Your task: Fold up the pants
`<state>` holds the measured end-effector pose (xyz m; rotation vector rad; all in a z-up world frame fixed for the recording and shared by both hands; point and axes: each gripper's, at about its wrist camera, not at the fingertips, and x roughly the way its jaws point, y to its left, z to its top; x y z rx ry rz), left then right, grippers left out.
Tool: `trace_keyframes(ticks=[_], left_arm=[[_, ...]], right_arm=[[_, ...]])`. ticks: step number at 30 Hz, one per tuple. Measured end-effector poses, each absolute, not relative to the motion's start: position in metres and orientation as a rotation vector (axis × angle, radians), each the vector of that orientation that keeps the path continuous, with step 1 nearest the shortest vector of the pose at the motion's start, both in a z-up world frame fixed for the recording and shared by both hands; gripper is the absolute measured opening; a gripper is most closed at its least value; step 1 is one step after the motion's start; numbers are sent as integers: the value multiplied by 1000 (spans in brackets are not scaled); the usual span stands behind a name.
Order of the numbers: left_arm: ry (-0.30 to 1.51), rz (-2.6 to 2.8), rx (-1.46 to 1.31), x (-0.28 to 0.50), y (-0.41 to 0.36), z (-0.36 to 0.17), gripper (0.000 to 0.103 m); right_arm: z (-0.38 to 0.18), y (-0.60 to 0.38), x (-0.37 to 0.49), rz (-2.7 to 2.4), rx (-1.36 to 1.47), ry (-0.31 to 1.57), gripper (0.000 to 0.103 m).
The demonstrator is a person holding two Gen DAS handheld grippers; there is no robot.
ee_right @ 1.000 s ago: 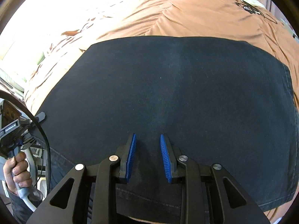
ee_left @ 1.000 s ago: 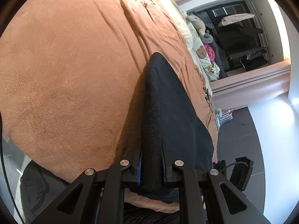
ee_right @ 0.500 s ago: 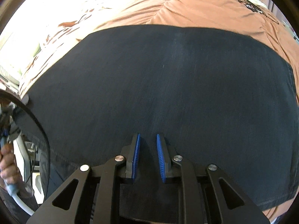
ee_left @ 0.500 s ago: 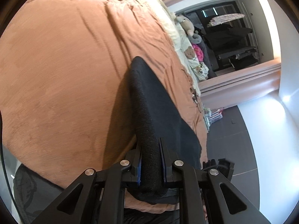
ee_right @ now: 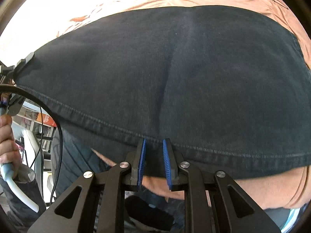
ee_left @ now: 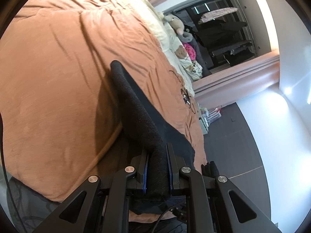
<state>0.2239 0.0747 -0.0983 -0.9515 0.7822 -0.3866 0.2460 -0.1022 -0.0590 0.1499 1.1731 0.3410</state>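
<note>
Over the bed (ee_left: pixel 58 97), both claws clamp the pants (ee_right: pixel 175 77), hiding their underside.

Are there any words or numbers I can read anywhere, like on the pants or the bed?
None can be read.
The pants show no label or writing.
The orange blanket has a dark scribbly print, not letters.
The shelf boxes are too blurred to read.

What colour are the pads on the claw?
Blue pads, clearest in the right wrist view.
</note>
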Motion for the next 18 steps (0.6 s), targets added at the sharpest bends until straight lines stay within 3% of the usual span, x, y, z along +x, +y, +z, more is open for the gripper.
trace_keyframes(ticks=[9,12,14,18], left_arm=[[750,-457,-900,239,53,-65,16],[741,-482,-880,245,42,-55,16],[737,-500,-865,248,33,-47,16],[732,-540,-835,253,14,-34,16]], right_arm=[[-20,-149,229,319,240,1016,16],[-12,-165,218,297,272,968,33],[-8,-173,212,281,295,931,54],[-1,-196,198,260,350,882,57]])
